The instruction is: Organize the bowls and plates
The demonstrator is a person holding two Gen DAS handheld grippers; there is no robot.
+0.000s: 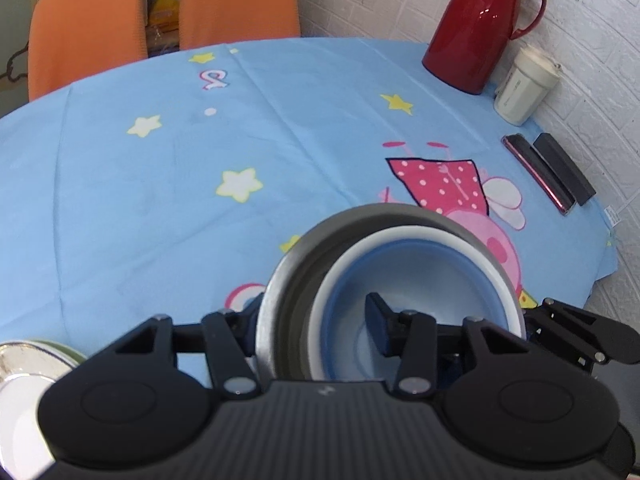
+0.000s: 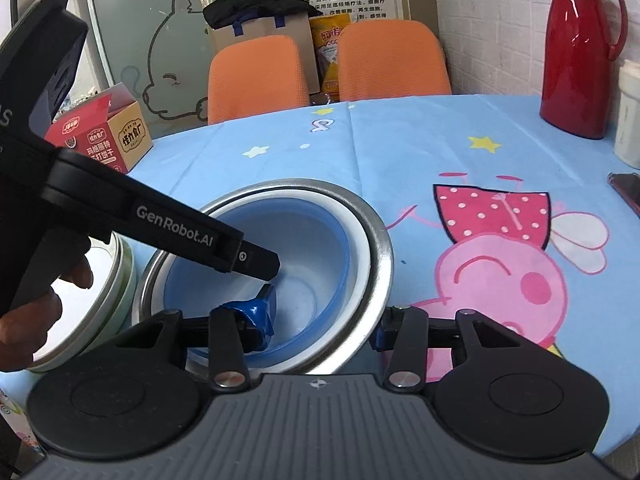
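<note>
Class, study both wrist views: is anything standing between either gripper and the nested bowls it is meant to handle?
Nothing visible does. The left gripper has its fingers either side of the near rim of the steel bowl and blue bowl. The right gripper likewise straddles the rim on its side.

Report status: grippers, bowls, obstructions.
Left gripper and right gripper each shut on nested bowls' rims. Blue bowl sits inside steel bowl. Plate stack beside; nothing blocking.

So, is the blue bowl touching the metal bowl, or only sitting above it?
Touching: the right wrist view shows the blue bowl nested inside the metal bowl, its white rim resting against the metal wall.
</note>
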